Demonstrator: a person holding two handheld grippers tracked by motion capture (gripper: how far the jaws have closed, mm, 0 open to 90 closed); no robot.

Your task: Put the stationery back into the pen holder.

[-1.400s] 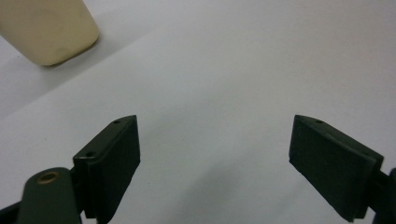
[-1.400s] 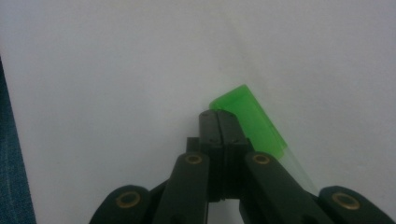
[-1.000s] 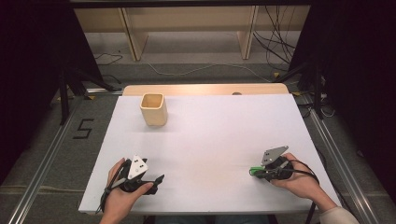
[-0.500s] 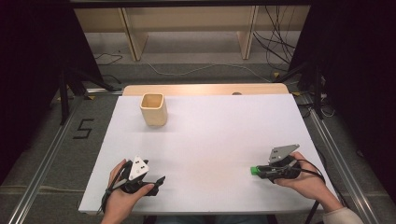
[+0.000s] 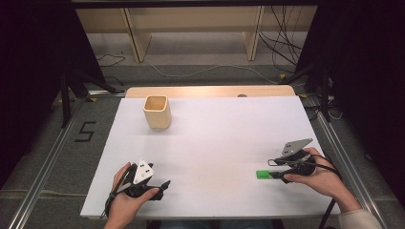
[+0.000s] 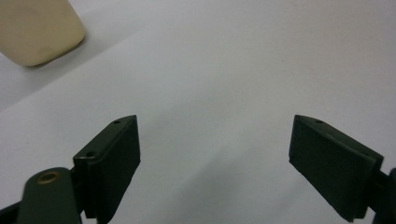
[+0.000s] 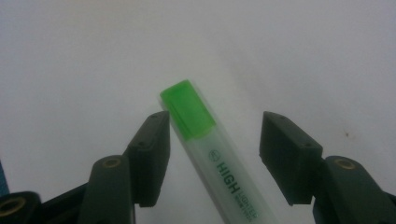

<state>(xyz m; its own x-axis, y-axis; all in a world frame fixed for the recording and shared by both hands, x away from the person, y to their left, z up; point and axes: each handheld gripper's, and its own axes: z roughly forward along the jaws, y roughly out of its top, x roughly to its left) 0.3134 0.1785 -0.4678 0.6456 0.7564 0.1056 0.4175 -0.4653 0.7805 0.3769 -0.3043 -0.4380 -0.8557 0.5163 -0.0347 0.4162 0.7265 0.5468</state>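
A green highlighter lies flat on the white table, near its front right corner. Its body is a pale, frosted, flattish plastic barrel with dark green lettering printed along it, and its cap is a brighter, translucent green block with squared edges. In the high view the highlighter shows as a short green bar pointing left from the right gripper.

The right gripper straddles the pen with its jaws spread wide. The pen lies aslant in the gap, close against the left pad at the cap end and well clear of the right pad; whether it touches the left pad cannot be told. The pads are flat, matte black slabs with small screw holes, mounted on dull green-black links with brass-coloured pivots. A hand wraps the gripper's body, and a grey three-cornered plate sits on top.

The left gripper rests near the front left edge of the table, held in the other hand, with its jaws also wide apart over bare table. Its plate is white.

A cup stands upright toward the far left of the table, well apart from both grippers. It is beige, smooth and matte, squarish with rounded corners, and open at the top. The table is a smooth white sheet; a strip of light wood runs along its far edge.
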